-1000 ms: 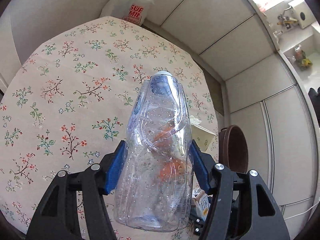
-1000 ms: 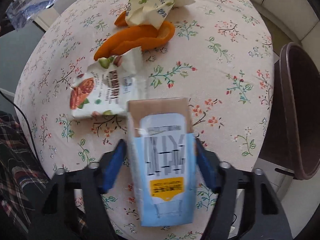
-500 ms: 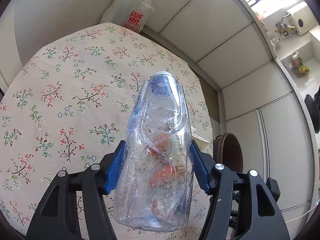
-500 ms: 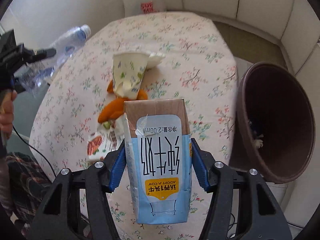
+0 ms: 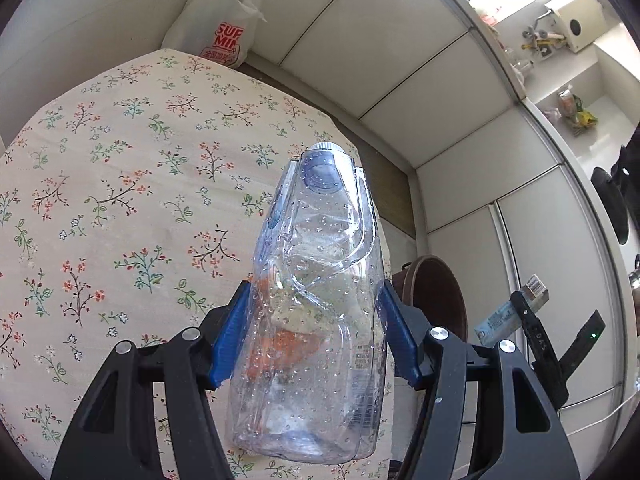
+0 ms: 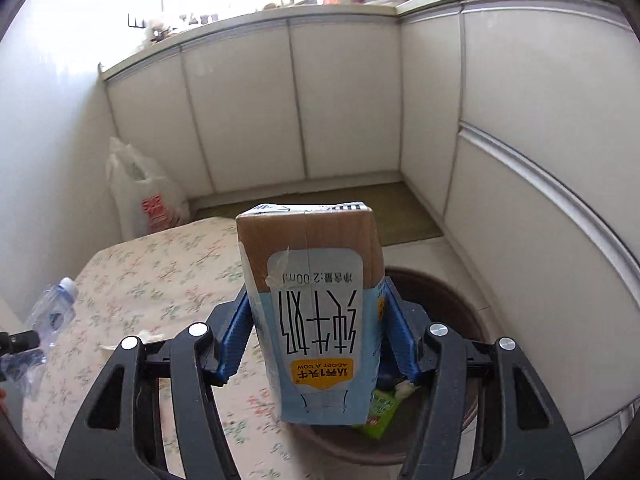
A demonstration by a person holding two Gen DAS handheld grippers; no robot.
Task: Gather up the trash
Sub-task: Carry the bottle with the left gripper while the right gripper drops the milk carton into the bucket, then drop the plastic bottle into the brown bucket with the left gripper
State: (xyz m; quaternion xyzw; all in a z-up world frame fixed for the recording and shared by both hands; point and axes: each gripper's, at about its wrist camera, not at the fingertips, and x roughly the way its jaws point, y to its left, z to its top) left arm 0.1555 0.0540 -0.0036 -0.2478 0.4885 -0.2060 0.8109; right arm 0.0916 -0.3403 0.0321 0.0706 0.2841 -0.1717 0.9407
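My left gripper [image 5: 316, 332] is shut on a crumpled clear plastic bottle [image 5: 316, 280] with a blue-ringed neck and white cap, held above the floral table [image 5: 120, 200]. My right gripper [image 6: 318, 332] is shut on a blue and brown milk carton [image 6: 316, 312], upside down, held over the brown trash bin [image 6: 444, 296]. The left wrist view shows that carton [image 5: 508, 312] and the bin [image 5: 436, 300] beyond the table's right edge. In the right wrist view the bottle [image 6: 52, 312] appears at far left.
A white plastic bag [image 5: 220, 24] with red print stands on the floor behind the table. White cabinets [image 6: 280, 100] line the walls under a cluttered counter. Green packaging [image 6: 380, 416] lies inside the bin. Crumpled paper [image 6: 148, 336] sits on the table.
My right gripper has risen and swung from above the table's litter to over the bin, carton still held. My left gripper has drifted a little over the table with the bottle.
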